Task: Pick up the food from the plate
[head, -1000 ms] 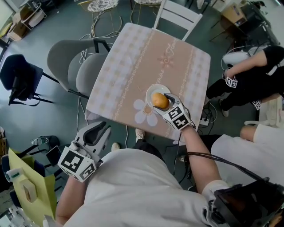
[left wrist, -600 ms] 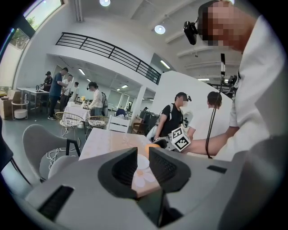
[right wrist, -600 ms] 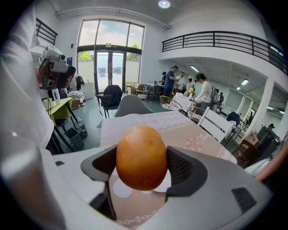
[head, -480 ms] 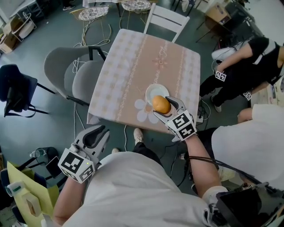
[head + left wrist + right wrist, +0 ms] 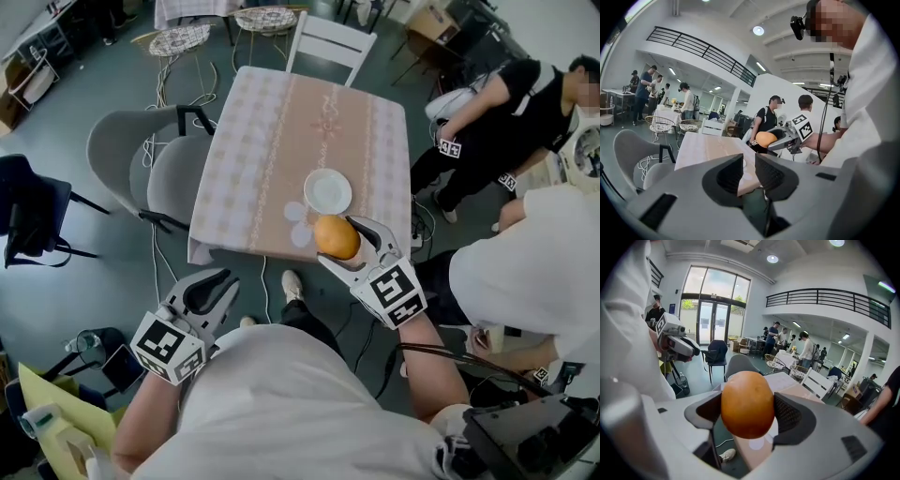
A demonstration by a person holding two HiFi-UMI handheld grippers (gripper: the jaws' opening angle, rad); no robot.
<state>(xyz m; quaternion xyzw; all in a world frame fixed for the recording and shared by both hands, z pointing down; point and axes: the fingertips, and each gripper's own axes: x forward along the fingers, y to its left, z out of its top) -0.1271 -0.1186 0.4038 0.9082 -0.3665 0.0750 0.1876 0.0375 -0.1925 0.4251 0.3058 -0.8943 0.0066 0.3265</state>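
The food (image 5: 337, 236), a round orange-brown piece, is clamped between the two jaws of my right gripper (image 5: 339, 240), one pad pressing each side. In the right gripper view it fills the gap completely (image 5: 747, 404), bulging above and below the pads of the right gripper (image 5: 748, 414). It's clear of the plate (image 5: 328, 191), hanging in the air over the near edge of the table (image 5: 281, 141). The plate sits white and bare on the patterned cloth just beyond it.

Over on the other side, my left gripper (image 5: 221, 279) hangs low off the near left corner of the table, above the floor and well apart from the food. Its own view shows the jaws (image 5: 748, 171) drawn close with only a narrow gap, and nothing in that gap. Through the gap I see the table edge, and higher up the food (image 5: 765, 138) held out in the right gripper.

Round the table: two grey chairs (image 5: 141, 155) along its left side, a white chair (image 5: 330, 39) at the far end. A person in black (image 5: 511, 98) is seated off to the right.
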